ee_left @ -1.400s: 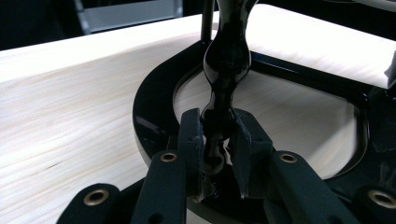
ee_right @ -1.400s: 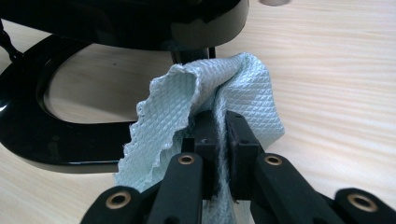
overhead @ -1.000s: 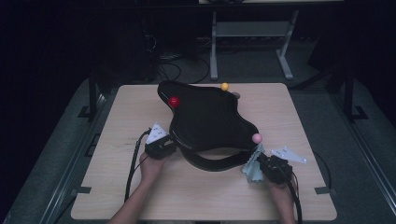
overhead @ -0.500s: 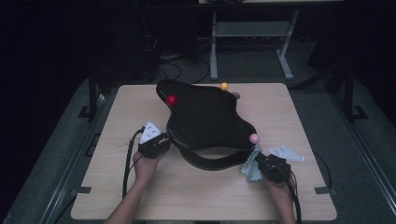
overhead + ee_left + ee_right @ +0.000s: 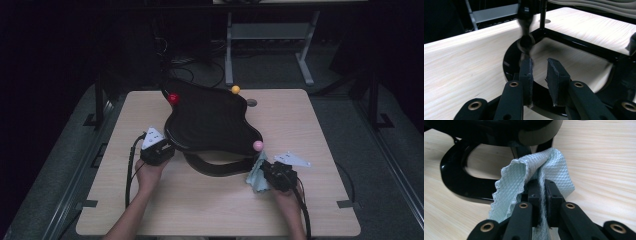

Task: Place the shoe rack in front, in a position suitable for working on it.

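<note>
Two hand-held grippers at work. Right hand-held gripper (image 5: 541, 185) clenched on pale-green waffle-weave cloth (image 5: 529, 175), lower right, beside glossy black curved stand (image 5: 210, 125) at centre of bench (image 5: 310, 130). Left hand-held gripper (image 5: 541, 67) clenched, nothing gripped. Best wipe with steady contact, bracing the stand.

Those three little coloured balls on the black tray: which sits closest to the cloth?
The pink ball, at the tray's near right edge just above the cloth; red and yellow sit at the far side.

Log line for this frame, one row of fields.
scene: black tray stand on wooden table | right gripper: shut on cloth | left gripper: shut, empty, at stand base
</note>
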Demonstrator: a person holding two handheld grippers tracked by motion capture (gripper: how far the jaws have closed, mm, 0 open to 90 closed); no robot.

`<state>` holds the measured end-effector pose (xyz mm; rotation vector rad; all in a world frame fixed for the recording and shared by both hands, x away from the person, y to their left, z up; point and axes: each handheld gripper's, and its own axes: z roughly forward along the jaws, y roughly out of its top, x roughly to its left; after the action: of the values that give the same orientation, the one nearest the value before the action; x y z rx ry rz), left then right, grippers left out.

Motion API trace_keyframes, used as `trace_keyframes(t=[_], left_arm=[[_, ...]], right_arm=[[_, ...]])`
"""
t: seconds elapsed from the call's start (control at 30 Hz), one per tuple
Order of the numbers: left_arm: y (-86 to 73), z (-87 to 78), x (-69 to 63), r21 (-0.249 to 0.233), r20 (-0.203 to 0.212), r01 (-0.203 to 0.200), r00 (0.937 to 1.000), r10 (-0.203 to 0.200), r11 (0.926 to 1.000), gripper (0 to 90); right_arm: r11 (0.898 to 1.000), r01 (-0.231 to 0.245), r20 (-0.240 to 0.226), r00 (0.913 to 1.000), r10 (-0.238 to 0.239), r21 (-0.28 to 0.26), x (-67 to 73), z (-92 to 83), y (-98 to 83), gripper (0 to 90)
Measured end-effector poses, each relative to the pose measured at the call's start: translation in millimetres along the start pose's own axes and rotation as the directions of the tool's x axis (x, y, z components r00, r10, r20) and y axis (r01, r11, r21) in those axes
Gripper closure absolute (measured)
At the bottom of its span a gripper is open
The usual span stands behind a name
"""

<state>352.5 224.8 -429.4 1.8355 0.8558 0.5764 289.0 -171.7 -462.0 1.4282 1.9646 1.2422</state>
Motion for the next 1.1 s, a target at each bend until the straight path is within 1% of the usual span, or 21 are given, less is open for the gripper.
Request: trace_keyframes(t=[0.07, 0.17, 0.37, 0.43, 0.53, 0.67, 0.73, 0.8, 0.93, 0.97, 1.03, 1.1], left_arm=[[-2.2, -6.1, 0.6, 0.005, -0.004, -0.003, 1.0000, 0.003, 1.0000, 73.9], [-5.2, -15.4, 0.6, 0.015, 0.002, -0.010, 1.0000, 0.010, 0.9998, 73.0], [-10.6, -30.4, -3.5, 0.001, 0.021, -0.003, 0.9998, 0.003, 1.0000, 71.9], [-12.5, -34.5, -4.7, 0.005, 0.024, -0.003, 0.9997, 0.003, 1.0000, 71.4], [-15.2, -39.7, -7.1, 0.011, 0.034, -0.016, 0.9993, 0.016, 0.9998, 70.3], [-17.4, -43.9, -9.2, 0.002, 0.058, -0.007, 0.9983, 0.006, 1.0000, 69.3], [-17.8, -45.0, -11.6, 0.007, 0.056, -0.019, 0.9983, 0.019, 0.9998, 69.3], [-18.2, -46.8, -13.6, 0.005, 0.062, -0.016, 0.9980, 0.015, 0.9999, 68.4], [-18.8, -50.9, -18.1, 0.003, 0.062, -0.014, 0.9980, 0.014, 0.9999, 68.2], [-19.2, -52.3, -19.6, 0.001, 0.062, -0.014, 0.9980, 0.014, 0.9999, 67.9], [-19.3, -54.6, -22.4, 0.002, 0.058, -0.016, 0.9982, 0.016, 0.9999, 67.4], [-18.6, -56.5, -25.8, 0.001, 0.057, -0.019, 0.9982, 0.019, 0.9998, 67.0]], right_arm=[[1.000, 0.001, -0.009, 1.0000, -0.001, 0.001, 7.0, 6.0, 2.3, 84.5], [1.000, 0.006, -0.023, 0.9997, -0.006, 0.004, 17.3, 15.1, 6.4, 84.5], [1.000, 0.019, -0.060, 0.9980, -0.019, 0.008, 39.6, 35.2, 14.5, 84.5], [1.000, 0.026, -0.069, 0.9973, -0.026, 0.010, 46.5, 41.5, 17.7, 84.5], [0.999, 0.031, -0.095, 0.9951, -0.030, 0.012, 58.4, 53.7, 22.6, 84.5], [0.999, 0.045, -0.122, 0.9916, -0.043, 0.016, 72.1, 66.6, 27.9, 84.5], [0.998, 0.056, -0.132, 0.9898, -0.053, 0.018, 79.0, 72.5, 30.4, 84.5], [0.998, 0.067, -0.139, 0.9882, -0.064, 0.021, 84.9, 77.3, 32.6, 84.4], [0.997, 0.070, -0.169, 0.9835, -0.065, 0.025, 98.8, 89.4, 36.3, 84.5], [0.997, 0.077, -0.181, 0.9810, -0.071, 0.026, 103.1, 92.5, 37.2, 84.5], [0.995, 0.092, -0.218, 0.9723, -0.084, 0.029, 114.1, 99.8, 38.9, 84.5], [0.995, 0.099, -0.238, 0.9672, -0.089, 0.031, 119.6, 103.1, 38.9, 84.5]])
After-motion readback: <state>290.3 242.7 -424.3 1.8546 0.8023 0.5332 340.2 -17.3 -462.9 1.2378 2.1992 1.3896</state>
